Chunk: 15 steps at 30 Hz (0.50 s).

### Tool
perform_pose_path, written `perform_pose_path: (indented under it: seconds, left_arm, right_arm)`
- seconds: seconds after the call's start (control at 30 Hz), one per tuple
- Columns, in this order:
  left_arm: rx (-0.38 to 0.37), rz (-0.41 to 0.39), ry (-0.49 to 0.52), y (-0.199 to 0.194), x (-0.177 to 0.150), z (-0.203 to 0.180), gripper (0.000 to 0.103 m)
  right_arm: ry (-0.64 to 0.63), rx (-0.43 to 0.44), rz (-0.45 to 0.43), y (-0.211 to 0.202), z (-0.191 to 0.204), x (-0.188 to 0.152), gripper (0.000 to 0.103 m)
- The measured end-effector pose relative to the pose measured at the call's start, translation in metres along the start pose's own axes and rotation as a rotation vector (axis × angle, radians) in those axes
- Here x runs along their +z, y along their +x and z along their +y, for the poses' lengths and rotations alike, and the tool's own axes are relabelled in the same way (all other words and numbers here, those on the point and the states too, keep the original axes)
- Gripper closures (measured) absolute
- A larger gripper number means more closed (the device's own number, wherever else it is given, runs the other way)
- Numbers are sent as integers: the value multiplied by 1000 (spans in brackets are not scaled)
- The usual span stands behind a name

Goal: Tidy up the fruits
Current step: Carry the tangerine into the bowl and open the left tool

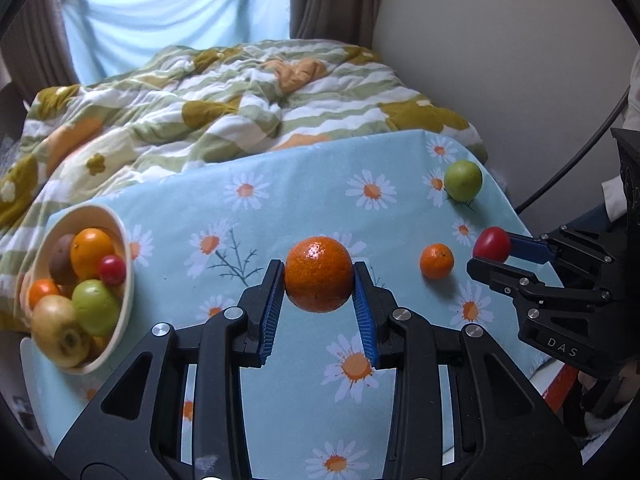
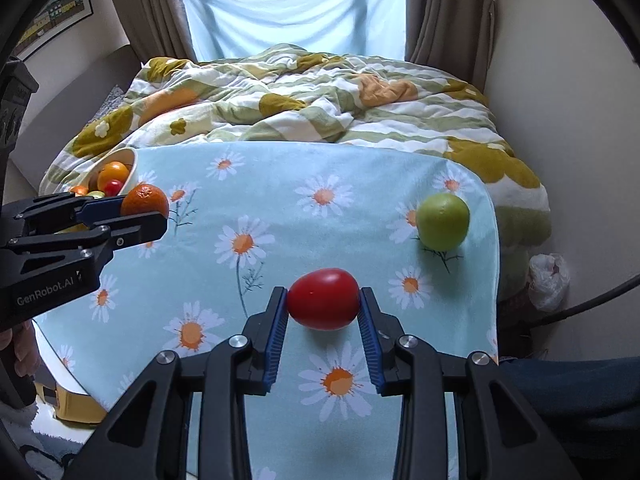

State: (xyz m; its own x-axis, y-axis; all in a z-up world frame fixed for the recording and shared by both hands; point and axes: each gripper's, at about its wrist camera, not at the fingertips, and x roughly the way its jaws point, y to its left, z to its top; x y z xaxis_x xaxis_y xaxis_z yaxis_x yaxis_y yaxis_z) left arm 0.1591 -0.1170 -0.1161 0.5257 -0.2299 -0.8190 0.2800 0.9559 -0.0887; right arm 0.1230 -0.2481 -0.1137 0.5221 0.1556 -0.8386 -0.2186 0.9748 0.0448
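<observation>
My left gripper is shut on a large orange and holds it above the daisy tablecloth; it also shows in the right wrist view. My right gripper is shut on a red tomato, which also shows at the right of the left wrist view. A cream bowl at the left holds several fruits. A small orange and a green apple lie on the cloth; the apple also shows in the right wrist view.
A rumpled flowered duvet lies beyond the table's far edge. The wall runs close along the right side. A dark cable hangs at the right. A white plastic bag sits on the floor beyond the right table edge.
</observation>
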Motion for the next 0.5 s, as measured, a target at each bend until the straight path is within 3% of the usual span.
perform_pose_path:
  seconds: [0.5]
  left_arm:
    - [103,-95,-158,-72,-10,116,63]
  right_arm:
    - [-164,150,-28,-2,109,60,71]
